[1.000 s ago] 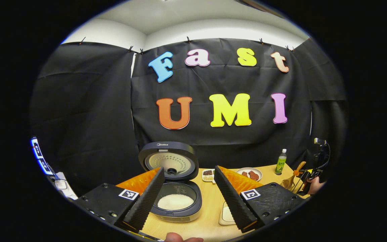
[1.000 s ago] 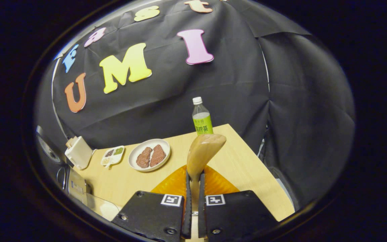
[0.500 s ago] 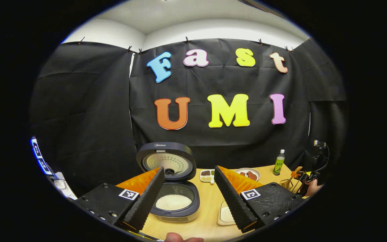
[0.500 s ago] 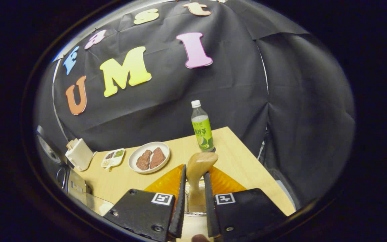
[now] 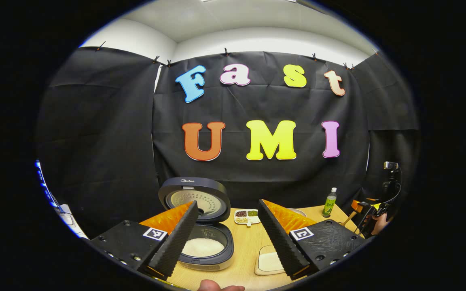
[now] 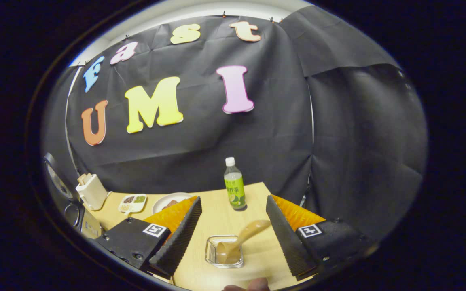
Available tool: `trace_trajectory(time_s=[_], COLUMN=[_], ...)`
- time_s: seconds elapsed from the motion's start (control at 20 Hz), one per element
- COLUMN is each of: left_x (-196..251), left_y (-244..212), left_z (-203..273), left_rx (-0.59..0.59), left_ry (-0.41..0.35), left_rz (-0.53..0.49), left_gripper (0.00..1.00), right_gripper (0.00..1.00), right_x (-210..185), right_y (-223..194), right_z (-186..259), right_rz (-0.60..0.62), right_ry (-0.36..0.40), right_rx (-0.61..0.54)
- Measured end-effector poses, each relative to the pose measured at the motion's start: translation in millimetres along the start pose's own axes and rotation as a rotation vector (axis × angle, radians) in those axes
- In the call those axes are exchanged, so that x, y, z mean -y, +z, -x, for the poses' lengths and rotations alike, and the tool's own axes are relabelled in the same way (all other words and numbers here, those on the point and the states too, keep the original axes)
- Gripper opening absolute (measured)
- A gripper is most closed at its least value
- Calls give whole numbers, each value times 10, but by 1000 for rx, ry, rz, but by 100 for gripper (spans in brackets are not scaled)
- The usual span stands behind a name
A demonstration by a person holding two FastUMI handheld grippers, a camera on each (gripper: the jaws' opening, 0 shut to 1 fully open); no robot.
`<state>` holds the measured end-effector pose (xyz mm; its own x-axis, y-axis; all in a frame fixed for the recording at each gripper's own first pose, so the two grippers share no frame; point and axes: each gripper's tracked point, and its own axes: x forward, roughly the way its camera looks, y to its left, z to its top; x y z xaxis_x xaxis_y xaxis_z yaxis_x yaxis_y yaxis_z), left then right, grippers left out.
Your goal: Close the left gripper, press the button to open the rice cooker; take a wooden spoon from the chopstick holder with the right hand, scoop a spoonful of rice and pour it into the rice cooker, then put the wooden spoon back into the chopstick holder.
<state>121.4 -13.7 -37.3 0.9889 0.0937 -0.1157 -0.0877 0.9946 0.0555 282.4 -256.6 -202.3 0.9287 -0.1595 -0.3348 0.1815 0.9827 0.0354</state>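
Note:
The wooden spoon (image 6: 249,232) leans in the clear chopstick holder (image 6: 225,252), broad end up and to the right. My right gripper (image 6: 233,214) is open, its fingers apart on either side of the holder and touching neither it nor the spoon. The rice cooker (image 5: 200,242) stands with its lid (image 5: 194,198) raised and white rice in the pot. My left gripper (image 5: 228,218) is open and holds nothing, back from the cooker. A shallow tray of rice (image 5: 269,260) lies just right of the cooker. The right gripper (image 5: 364,214) also appears far right, small.
A green drink bottle (image 6: 235,188) stands at the table's back edge beyond the holder. A plate of meat (image 6: 170,200), a small divided dish (image 6: 132,202) and a white box (image 6: 91,190) sit toward the back left. The table's right edge (image 6: 281,202) lies close to the holder.
My right gripper has opened and let go of the wooden spoon, which now rests in the holder, and it has drawn back. The left gripper has pulled back slightly from the cooker.

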Motion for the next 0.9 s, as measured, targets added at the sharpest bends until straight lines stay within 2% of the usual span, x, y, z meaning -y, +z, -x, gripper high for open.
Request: trace_trajectory(time_s=[0.2,0.4,0.6,0.75,0.9], left_x=[-81,-219,-503,-630,-683], left_y=[235,434,571,708,729], left_z=[-66,-185,-438,-671,-927], left_rx=[26,10,-14,-19,-59], left_ry=[8,5,37,39,16], left_rz=[-44,-16,-16,-10,11], left_gripper=[95,95,96,95,95], right_gripper=[100,100,99,99,99], right_x=[-95,-288,-488,-606,-611], right_y=[298,621,912,979,1050], right_z=[317,717,1119,1389,1607], right_rz=[25,53,70,57,83], right_ry=[21,63,109,134,122], right_rx=[43,100,144,165,192])
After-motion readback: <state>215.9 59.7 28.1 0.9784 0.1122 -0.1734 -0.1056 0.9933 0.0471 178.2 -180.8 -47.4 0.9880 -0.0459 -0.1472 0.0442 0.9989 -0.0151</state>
